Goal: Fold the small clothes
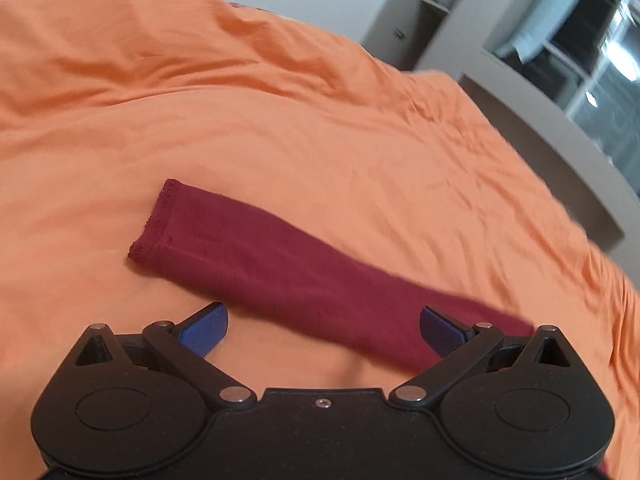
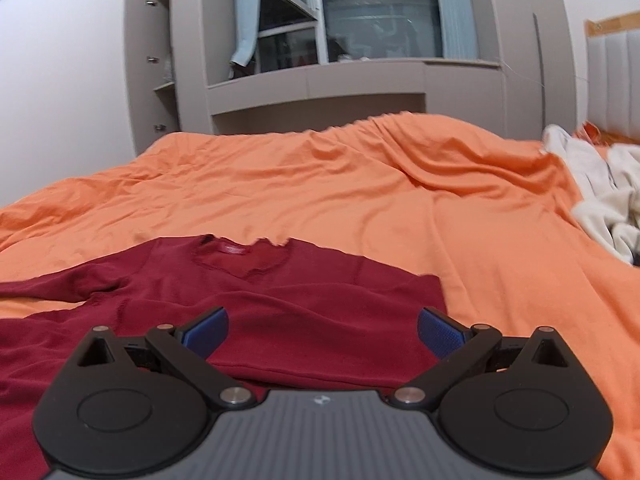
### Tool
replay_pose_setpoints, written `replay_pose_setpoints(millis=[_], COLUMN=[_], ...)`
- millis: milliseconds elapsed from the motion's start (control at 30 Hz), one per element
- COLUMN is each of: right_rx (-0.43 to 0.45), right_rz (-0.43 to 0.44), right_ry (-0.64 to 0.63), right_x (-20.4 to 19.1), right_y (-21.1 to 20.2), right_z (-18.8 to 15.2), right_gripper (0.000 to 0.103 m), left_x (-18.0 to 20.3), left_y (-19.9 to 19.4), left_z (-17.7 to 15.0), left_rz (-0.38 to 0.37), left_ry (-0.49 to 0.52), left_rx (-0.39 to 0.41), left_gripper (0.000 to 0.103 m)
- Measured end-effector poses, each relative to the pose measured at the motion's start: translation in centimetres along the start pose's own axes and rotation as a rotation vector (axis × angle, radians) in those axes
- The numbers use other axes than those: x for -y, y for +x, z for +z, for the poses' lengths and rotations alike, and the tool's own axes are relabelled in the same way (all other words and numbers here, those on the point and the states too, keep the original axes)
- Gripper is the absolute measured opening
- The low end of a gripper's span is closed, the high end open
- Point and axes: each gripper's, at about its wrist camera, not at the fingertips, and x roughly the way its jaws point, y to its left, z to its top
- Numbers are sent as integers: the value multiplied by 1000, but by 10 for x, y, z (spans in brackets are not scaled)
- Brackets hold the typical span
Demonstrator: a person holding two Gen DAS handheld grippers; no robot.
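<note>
One dark red shirt (image 2: 280, 304) is spread on the orange bed (image 2: 360, 184), one sleeve (image 1: 248, 248) stretched toward ten o'clock. Two grippers, left gripper (image 1: 323, 330) and right gripper (image 2: 322, 330), are held above, jaws released, nothing grasped.

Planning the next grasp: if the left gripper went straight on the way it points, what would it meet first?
Probably the long dark red sleeve lying flat on the orange bedsheet; it crosses just ahead of the open left gripper, though depth is unclear.

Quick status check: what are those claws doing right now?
Both claws open, holding nothing. Left claw over sleeve. Right claw over red shirt, spread flat. Nothing in the way.
</note>
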Motion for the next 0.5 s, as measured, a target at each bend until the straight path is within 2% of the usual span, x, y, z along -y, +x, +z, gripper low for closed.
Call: replay_pose_setpoints(millis=[100,200,267,300,367,433,500], right_rx=[17,21,20,20,19,19,21], right_rz=[14,21,27,30,36,44,46], right_ry=[-43,-83,-102,-110,-119,-122,-124], right_x=[-8,-16,-21,-22,-25,-26,-26], right_y=[-3,-5,-5,-5,-6,-7,-7], right_z=[-1,-1,-3,-3,-4,-5,-5], right_gripper=[103,103,103,103,103,103,103], left_x=[0,-1,-3,-4,-7,-9,-8], left_y=[9,17,20,21,24,25,24], left_z=[1,0,0,0,-2,-3,-4], left_rz=[-2,27,47,61,82,94,89], left_ry=[-73,-143,-173,-186,-201,-215,-222], left_rx=[34,73,102,115,135,148,165], left_gripper=[89,72,52,47,27,16,11])
